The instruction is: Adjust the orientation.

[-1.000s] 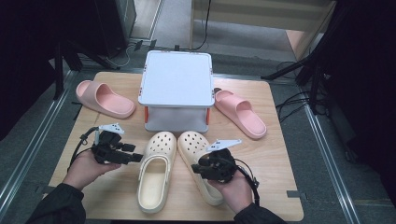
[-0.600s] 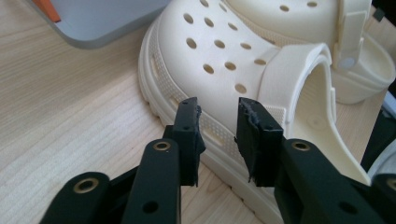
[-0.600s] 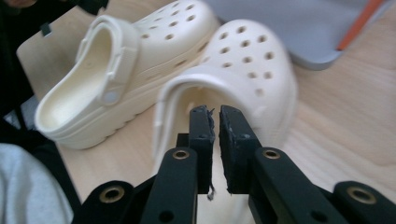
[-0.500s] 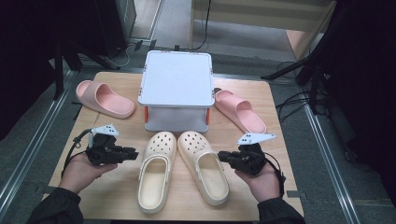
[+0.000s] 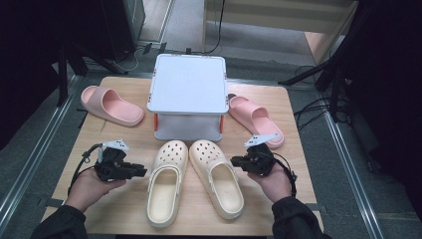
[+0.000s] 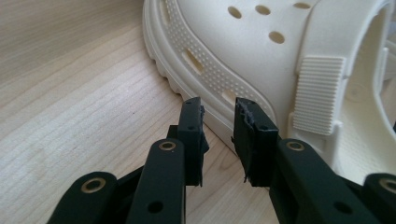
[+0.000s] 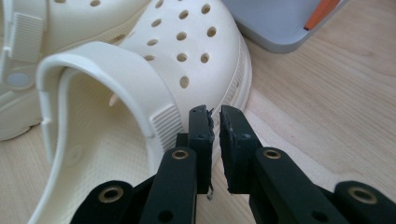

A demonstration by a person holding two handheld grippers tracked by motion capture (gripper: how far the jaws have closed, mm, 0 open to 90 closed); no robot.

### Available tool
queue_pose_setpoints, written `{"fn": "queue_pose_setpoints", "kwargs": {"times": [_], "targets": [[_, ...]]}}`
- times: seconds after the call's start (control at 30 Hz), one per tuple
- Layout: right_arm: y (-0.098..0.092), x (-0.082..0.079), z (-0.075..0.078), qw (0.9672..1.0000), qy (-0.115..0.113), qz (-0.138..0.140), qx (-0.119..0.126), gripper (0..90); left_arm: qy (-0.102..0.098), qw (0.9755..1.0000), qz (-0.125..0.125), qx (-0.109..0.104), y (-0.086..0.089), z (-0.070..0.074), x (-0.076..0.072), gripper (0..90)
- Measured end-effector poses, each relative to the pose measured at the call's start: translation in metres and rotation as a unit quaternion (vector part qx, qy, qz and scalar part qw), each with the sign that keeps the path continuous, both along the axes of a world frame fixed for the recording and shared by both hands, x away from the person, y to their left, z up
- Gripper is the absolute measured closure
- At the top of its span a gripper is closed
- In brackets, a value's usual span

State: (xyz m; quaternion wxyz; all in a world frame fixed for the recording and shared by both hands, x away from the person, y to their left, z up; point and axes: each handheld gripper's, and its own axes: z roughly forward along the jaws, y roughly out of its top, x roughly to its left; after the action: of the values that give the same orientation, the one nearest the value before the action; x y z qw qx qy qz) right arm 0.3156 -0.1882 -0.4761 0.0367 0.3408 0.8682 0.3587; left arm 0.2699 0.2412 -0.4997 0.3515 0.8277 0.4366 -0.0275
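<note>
Two cream clogs lie side by side at the near middle of the wooden table (image 5: 124,209): the left clog (image 5: 166,181) and the right clog (image 5: 216,177), toes toward a grey lidded box (image 5: 188,94). Two pink slides flank that box, one (image 5: 112,104) at its left and well apart, one (image 5: 256,119) close to its right side. Two hand-held grippers are in play. The left gripper (image 5: 142,172) sits just outside the left clog's outer edge; in the left gripper view its jaws stand narrowly apart, nothing between them, tips just short of the ribbed sole rim. The right gripper (image 5: 234,161) sits at the right clog's outer edge; its jaws are almost together, gripping nothing, though whether the tips touch the clog's side cannot be told. Bare wood lies open at the near-left and near-right corners; the far strip is crowded.
</note>
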Motion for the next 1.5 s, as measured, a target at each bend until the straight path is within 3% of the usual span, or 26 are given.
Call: {"fn": "queue_pose_setpoints", "kwargs": {"times": [0.1, 0.27, 0.53, 0.87, 1.13, 1.2, 1.37, 1.5], "targets": [[0.004, 0.0, -0.003, 1.0, 0.002, -0.003, -0.005, 83.4, 0.01, 0.9998, -0.006, 0.014, -0.006, -0.006, 0.003, 72.0], [0.004, 0.001, -0.005, 1.0, 0.004, -0.007, -0.001, 83.3, 0.008, 0.9995, -0.024, 0.021, -0.015, -0.006, 0.004, 73.5], [0.007, 0.0, -0.007, 0.9999, 0.012, -0.005, 0.003, 83.2, 0.018, 0.9996, -0.021, 0.007, -0.019, -0.007, 0.003, 75.1], [0.014, -0.001, -0.009, 0.9999, 0.011, 0.003, -0.003, 82.6, 0.026, 0.998, -0.058, 0.0, -0.039, -0.009, 0.003, 72.3], [0.016, 0.0, -0.011, 0.9999, 0.015, 0.0, 0.007, 80.1, 0.031, 0.9975, -0.062, -0.011, -0.042, -0.01, 0.004, 70.9], [0.013, 0.0, -0.009, 0.9998, 0.013, -0.006, 0.014, 78.2, 0.027, 0.998, -0.054, -0.018, -0.039, -0.007, 0.005, 70.1], [0.002, -0.002, 0.004, 0.9976, -0.018, -0.034, 0.058, 71.4, 0.015, 0.9989, -0.033, -0.029, -0.029, 0.005, 0.009, 71.8], [-0.006, -0.008, 0.01, 0.9943, -0.016, -0.057, 0.089, 64.6, 0.009, 0.999, -0.027, -0.035, -0.026, 0.018, 0.014, 76.2]]}}
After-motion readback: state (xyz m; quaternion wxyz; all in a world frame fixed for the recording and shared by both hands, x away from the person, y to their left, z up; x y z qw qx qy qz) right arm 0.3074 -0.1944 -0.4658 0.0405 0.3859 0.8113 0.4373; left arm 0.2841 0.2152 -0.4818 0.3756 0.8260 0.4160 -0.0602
